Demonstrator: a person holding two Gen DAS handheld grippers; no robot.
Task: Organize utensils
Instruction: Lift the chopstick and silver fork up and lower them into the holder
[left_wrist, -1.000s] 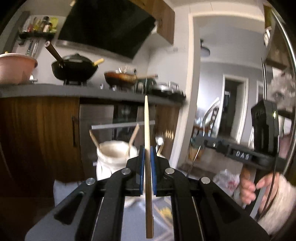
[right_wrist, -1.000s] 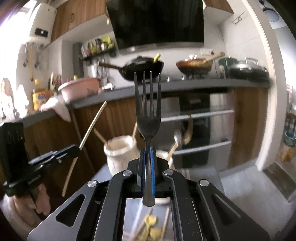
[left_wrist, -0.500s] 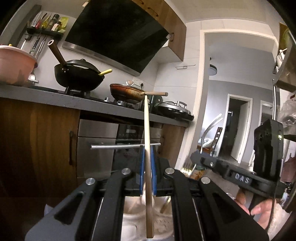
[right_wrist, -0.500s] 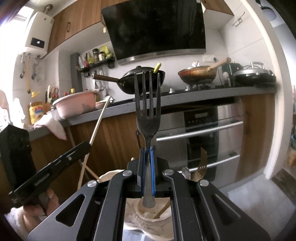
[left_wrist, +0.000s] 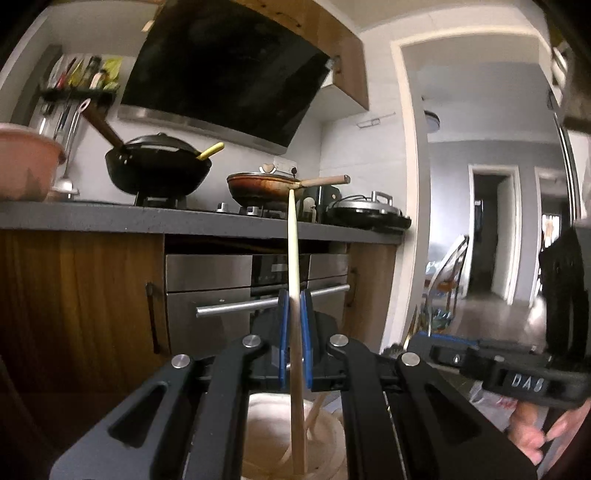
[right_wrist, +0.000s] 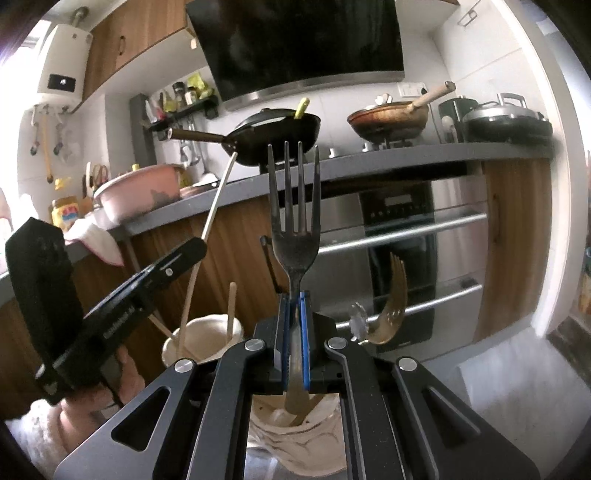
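Both grippers lowered over cream holders; left jaws clamp slim wooden chopstick (left_wrist: 293, 295); right jaws clamp four-tined metal fork (right_wrist: 294, 221).

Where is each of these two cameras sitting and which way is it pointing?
Left wrist: rides the left gripper, facing the stove counter; shows its fingers shut on a chopstick above a cream holder, plus the right gripper.
Right wrist: rides the right gripper, facing the same counter; shows its fingers shut on a fork above another holder, plus the left gripper.
Shared: black wok, oven, chopstick.
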